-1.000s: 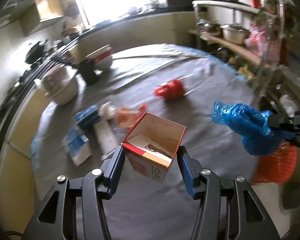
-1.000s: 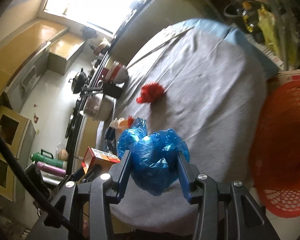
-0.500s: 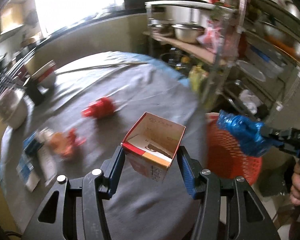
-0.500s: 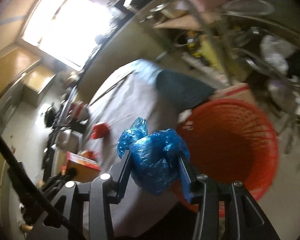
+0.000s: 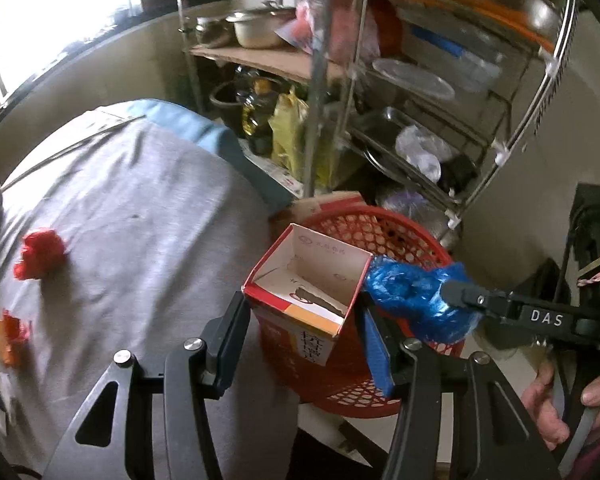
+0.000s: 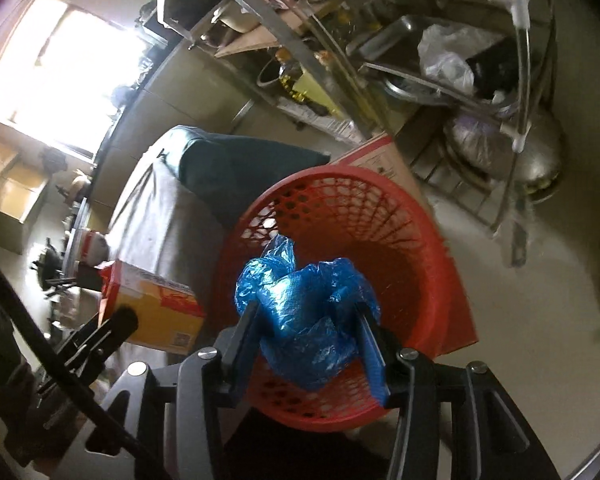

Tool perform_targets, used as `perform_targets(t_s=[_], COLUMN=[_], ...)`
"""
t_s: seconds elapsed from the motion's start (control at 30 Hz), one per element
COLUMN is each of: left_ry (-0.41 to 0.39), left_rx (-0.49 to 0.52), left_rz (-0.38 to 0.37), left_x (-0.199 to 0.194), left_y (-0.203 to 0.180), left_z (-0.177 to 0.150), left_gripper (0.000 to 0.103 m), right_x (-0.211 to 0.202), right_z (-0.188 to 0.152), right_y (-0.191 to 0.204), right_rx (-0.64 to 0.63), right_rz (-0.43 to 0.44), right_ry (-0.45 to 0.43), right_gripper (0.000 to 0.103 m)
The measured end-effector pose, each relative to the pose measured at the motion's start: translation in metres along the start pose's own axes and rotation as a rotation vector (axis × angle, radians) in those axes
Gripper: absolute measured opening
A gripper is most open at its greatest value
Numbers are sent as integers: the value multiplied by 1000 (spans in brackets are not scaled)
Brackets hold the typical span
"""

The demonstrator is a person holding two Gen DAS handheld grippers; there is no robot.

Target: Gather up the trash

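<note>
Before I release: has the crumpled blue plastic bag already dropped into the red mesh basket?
No, the crumpled blue plastic bag sits clamped in the right gripper above the red mesh basket.

Daylit from a blown-out window point(image 6: 56, 76) at upper left. Strong fisheye bending and dark vignetting at edges. Motion-smeared metal shelving point(image 5: 380, 80), dim interior elsewhere.

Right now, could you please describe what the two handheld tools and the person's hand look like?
Both the left tool and the right tool have black frames with triangular cut-outs, silver screws and blue finger pads. The right one carries white "DAS" lettering. A black cable runs beside it. The right hand is bare.
</note>
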State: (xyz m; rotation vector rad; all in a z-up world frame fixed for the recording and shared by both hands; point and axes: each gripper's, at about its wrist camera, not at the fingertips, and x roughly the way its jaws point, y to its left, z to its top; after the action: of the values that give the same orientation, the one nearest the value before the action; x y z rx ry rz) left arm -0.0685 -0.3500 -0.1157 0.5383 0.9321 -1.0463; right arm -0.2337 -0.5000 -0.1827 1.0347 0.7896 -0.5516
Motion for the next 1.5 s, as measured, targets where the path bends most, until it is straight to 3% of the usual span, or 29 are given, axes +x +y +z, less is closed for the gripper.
perform_targets(t_s=[0.13,0.23,0.33,0.43,0.53,0.7,0.83,0.9,0.97,1.07,1.13,1.23,1.3,1.37,1.5], left_ry=[22,22,-7,-40,-89,-151,-168,-173,-174,-175,-185,-207,-219,-230,-246], left_rx=[8,0,-1,0,-23,-127,-256,-332,-401,-496,-541,-602,-649,-690,-704], left_rz=[9,8,21,28,55,163,272,346,401,481,538,580,588,598,604], left_x=[11,9,-3,-20,-48,-95,-129,-147,-162,-182,-196,-211,-220,-226,-232], left_y=[-4,-2,2,9,26,77,132,162,187,221,237,259,274,284,297], left_z=[-3,-5,-6,-10,-20,-48,-82,-105,-128,-164,-185,-208,-220,-229,-243], left_gripper=[56,56,56,56,56,56,56,56,56,56,56,56,56,56,56], right_x=[-5,-8,-8,-17,-37,-57,-65,-61,-52,-30,-14,29,47,50,22], right_z=[-1,-3,-4,-9,-13,-22,-62,-80,-94,-109,-116,-117,-121,-127,-130], right_y=[-13,-4,9,25,51,101,173,204,229,259,273,290,297,305,334], right_rx=[84,-12,-75,-120,-208,-328,-691,-844,-955,-1031,-1030,-930,-858,-838,-852], right_rz=[11,-86,-70,-76,-14,115,-46,-108,-131,-84,-14,99,152,215,339], right_ry=[-62,-109,-104,-161,-242,-288,-485,-518,-511,-432,-322,-74,5,0,-173], right_gripper=[60,61,61,61,62,66,66,66,66,66,66,66,66,66,66])
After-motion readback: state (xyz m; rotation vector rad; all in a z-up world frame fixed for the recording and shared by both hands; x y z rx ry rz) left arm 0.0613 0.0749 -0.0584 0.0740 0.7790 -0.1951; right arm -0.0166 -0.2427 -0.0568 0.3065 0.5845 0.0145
